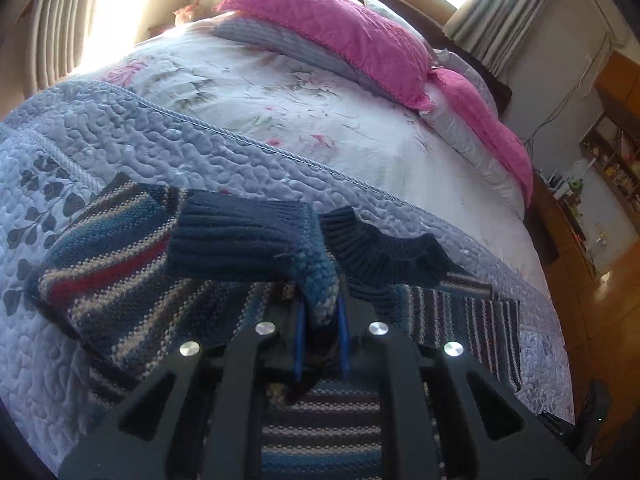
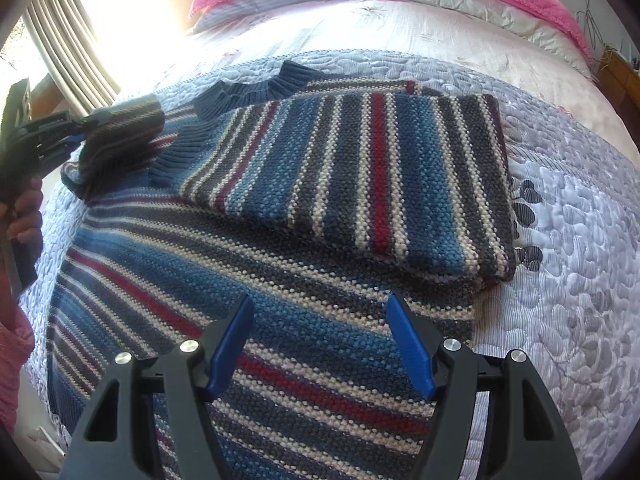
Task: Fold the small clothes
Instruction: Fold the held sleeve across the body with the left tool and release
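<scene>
Striped knit sweater (image 2: 280, 280) lies spread on the lavender quilted bedspread (image 2: 560, 240) of a bed, collar end toward the pink pillows (image 1: 340, 36). One sleeve (image 2: 360, 176) is folded across the sweater's body, lying flat on top with its navy ribbed cuff (image 2: 172, 160) near the collar (image 2: 248, 88). Right claw (image 2: 320, 344) is angled down over the sweater's lower body, below the folded sleeve; its blue fingers (image 2: 412, 348) stand wide apart with nothing between them, and whether the tips touch the knit cannot be told. Left claw (image 1: 322, 320) is closed tight on a bunched fold of the sweater's other sleeve (image 1: 120, 248), blue-grey knit pinched between the narrow blue pads and lifted off the bedspread; that sleeve's navy cuff (image 1: 240, 236) hangs just ahead of the claw, with the collar just beyond it. In the right wrist view the left claw shows at the sweater's collar-side edge, its body roughly level and pointing in over the garment, gripped by a hand (image 2: 24, 208) with fingers wrapped round the handle and a pink sleeve (image 2: 12, 360) below the hand. The lifted sleeve drapes from the claw tips back down onto the sweater's shoulder.
</scene>
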### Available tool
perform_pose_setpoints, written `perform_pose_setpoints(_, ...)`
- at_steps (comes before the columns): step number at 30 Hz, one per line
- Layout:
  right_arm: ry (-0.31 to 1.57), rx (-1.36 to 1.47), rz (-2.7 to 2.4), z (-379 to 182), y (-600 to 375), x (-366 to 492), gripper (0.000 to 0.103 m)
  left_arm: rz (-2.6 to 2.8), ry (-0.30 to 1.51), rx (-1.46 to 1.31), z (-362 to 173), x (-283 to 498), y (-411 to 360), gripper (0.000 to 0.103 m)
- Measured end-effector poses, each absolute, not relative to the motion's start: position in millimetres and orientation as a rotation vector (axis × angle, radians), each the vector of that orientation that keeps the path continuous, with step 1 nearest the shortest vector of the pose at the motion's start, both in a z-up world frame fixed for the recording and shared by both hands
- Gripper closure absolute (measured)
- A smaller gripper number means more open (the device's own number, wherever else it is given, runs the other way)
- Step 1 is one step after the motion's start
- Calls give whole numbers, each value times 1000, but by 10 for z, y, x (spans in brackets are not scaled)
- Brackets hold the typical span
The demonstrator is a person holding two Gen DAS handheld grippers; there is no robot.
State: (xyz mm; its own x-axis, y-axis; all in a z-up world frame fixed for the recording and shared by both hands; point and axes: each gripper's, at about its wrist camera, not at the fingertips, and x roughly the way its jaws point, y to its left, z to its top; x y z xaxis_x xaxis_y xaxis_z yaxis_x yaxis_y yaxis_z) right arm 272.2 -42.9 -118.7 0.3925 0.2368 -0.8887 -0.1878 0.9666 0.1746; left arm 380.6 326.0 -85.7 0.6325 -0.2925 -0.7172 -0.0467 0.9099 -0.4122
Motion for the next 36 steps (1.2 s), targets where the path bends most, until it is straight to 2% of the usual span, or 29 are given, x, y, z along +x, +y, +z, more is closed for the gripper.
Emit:
perform_pose_setpoints(6,1146,78,262,-1257,-549,2687,34,-227,985,-306,-1183,3911,2743,90)
perform_pose_setpoints(7,1149,83,261,-1269,-569,2680,34,-252,1009,-280,-1249,3907,2682,87)
perform_pose_setpoints(8,1151,86,261,-1281,-581,2674,34,-281,1029,-257,-1303,3890,2639,79)
perform_pose_setpoints(10,1153,86,258,-1299,-590,2664,34,-326,1041,-223,-1360,3831,2583,73)
perform_pose_setpoints(13,1157,88,258,-1327,-576,2682,34,-336,1003,-222,-1305,3765,2625,68)
perform_pose_setpoints(16,1160,95,259,-1334,-530,2720,34,-347,989,-283,-1230,3795,2673,68)
perform_pose_setpoints(19,1161,101,266,-1333,-495,2744,34,-450,978,-230,-1146,3768,2472,68)
perform_pose_setpoints(22,1164,96,262,-1321,-485,2757,34,-622,1029,-225,-1154,3722,2283,62)
perform_pose_setpoints(25,1161,90,263,-1287,-479,2781,33,-554,1031,-245,-1164,3687,2433,62)
perform_pose_setpoints(27,1154,85,269,-1235,-462,2803,33,-481,1029,-282,-1147,3663,2662,57)
perform_pose_setpoints(29,1149,89,283,-1182,-421,2856,33,-352,1011,-267,-1083,3622,2921,46)
perform_pose_setpoints(32,1150,116,319,-1110,-300,3025,33,-175,970,-184,-967,3557,3251,39)
perform_pose_setpoints(36,1172,196,381,-1080,-73,3380,35,-29,941,-160,-834,3526,3763,37)
